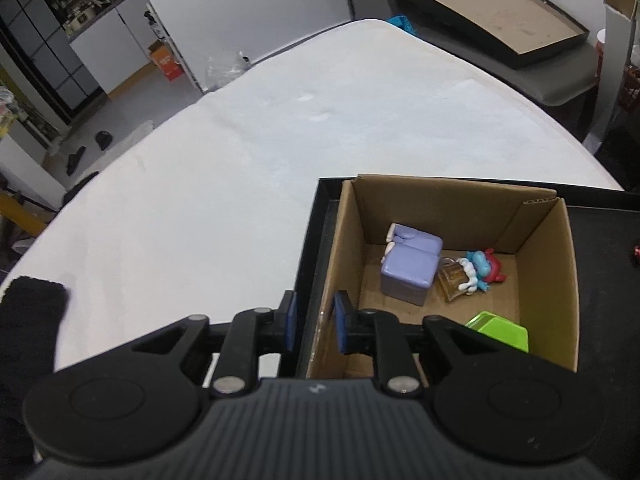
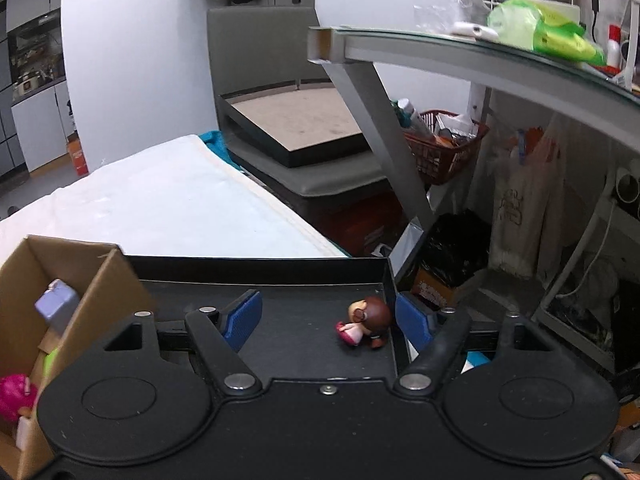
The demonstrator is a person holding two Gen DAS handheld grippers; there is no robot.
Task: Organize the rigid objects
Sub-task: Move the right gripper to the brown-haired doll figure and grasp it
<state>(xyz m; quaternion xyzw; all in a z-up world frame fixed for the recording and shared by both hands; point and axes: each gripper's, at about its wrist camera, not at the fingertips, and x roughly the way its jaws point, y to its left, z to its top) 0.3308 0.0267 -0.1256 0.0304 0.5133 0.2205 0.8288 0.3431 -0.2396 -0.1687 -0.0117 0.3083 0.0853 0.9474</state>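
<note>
A cardboard box stands in a black tray on the white table. It holds a purple block toy, a blue and red figure, an amber piece and a green piece. My left gripper is open, its fingers astride the box's left wall and the tray rim. In the right wrist view, a brown-haired doll lies on the tray floor. My right gripper is open wide and empty, with the doll between its fingers near the right one. The box is at left, with a pink toy inside.
The white table stretches away to the left and far side. A second black tray rests on a grey bench beyond it. In the right wrist view a glass shelf with a slanted metal leg, a red basket and bags crowd the right side.
</note>
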